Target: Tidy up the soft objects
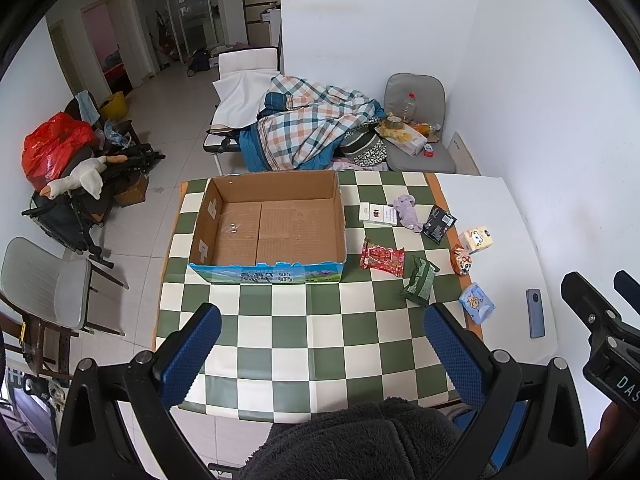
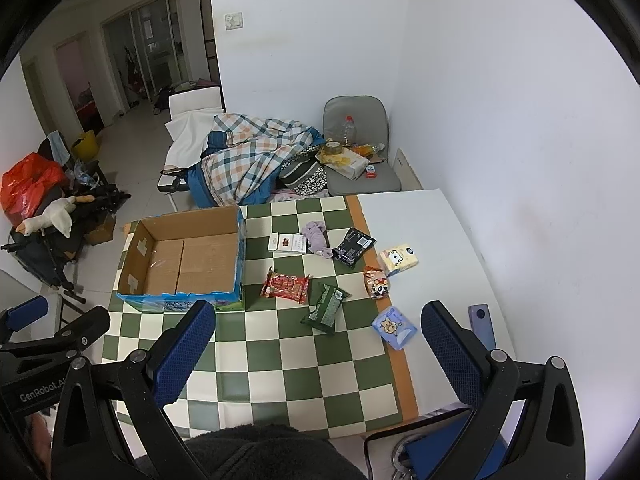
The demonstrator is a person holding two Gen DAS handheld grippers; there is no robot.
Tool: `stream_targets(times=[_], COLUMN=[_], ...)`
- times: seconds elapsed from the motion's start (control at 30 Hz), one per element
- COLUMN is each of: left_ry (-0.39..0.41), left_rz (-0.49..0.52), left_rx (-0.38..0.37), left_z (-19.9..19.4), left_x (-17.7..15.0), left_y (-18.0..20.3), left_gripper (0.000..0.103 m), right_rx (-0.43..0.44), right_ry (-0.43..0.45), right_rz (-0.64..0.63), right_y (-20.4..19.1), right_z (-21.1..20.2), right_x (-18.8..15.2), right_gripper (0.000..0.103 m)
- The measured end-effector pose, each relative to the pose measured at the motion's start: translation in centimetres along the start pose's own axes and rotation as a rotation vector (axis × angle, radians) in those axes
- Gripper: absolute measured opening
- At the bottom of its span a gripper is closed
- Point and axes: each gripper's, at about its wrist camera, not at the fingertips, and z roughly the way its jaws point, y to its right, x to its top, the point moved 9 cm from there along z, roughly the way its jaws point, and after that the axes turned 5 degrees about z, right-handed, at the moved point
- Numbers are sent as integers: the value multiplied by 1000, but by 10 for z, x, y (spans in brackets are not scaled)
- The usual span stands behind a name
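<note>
An empty cardboard box point(image 1: 272, 228) point(image 2: 184, 260) stands on the checkered table point(image 1: 304, 328) point(image 2: 288, 356). To its right lie soft packs: a red snack pack point(image 1: 382, 257) point(image 2: 285, 286), a green pack point(image 1: 420, 280) point(image 2: 325, 307), a black pack point(image 1: 439, 222) point(image 2: 353, 246), a lilac cloth point(image 1: 408, 207) point(image 2: 316, 236), a blue tissue pack point(image 1: 476, 301) point(image 2: 394, 327), a yellow tissue pack point(image 1: 476, 240) point(image 2: 398, 259) and an orange cartoon pack point(image 1: 462, 260) point(image 2: 376, 282). My left gripper point(image 1: 320, 336) hovers open over the near table. My right gripper point(image 2: 320, 344) is open too, holding nothing.
A white carton point(image 1: 378, 213) point(image 2: 288, 243) lies behind the red pack. A grey phone point(image 1: 535, 313) point(image 2: 482, 324) rests on the white board at right. Beyond the table are a plaid blanket point(image 1: 316, 124), a grey chair point(image 1: 416, 128) with clutter, and chairs at left.
</note>
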Motion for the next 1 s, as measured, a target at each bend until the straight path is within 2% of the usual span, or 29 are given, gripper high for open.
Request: stream_targets(times=[0.3, 0.47, 0.57, 0.67, 0.83, 0.93, 1.0], left_ry=[0, -47, -110, -218, -414, -482, -520], left_rz=[-8, -14, -10, -17, -74, -87, -81], left_rx=[-7, -19, -34, -56, -134, -145, -124], left_z=[6, 51, 97, 159, 263, 304, 332], left_x=[6, 24, 38, 47, 55, 53, 54], left_y=[1, 4, 14, 30, 68, 88, 98], left_gripper=[103, 103, 103, 103, 103, 103, 103], right_rx=[1, 3, 1, 8, 23, 24, 40], right_ry=[-6, -58, -139, -262, -481, -577, -641], right_rz=[12, 63, 113, 158, 276, 319, 355], right_y=[1, 18, 39, 50, 64, 66, 64], right_z=[4, 40, 98, 168, 324, 401, 443], right_x=[-3, -6, -15, -33, -78, -103, -119], right_gripper=[103, 103, 103, 103, 103, 99, 95])
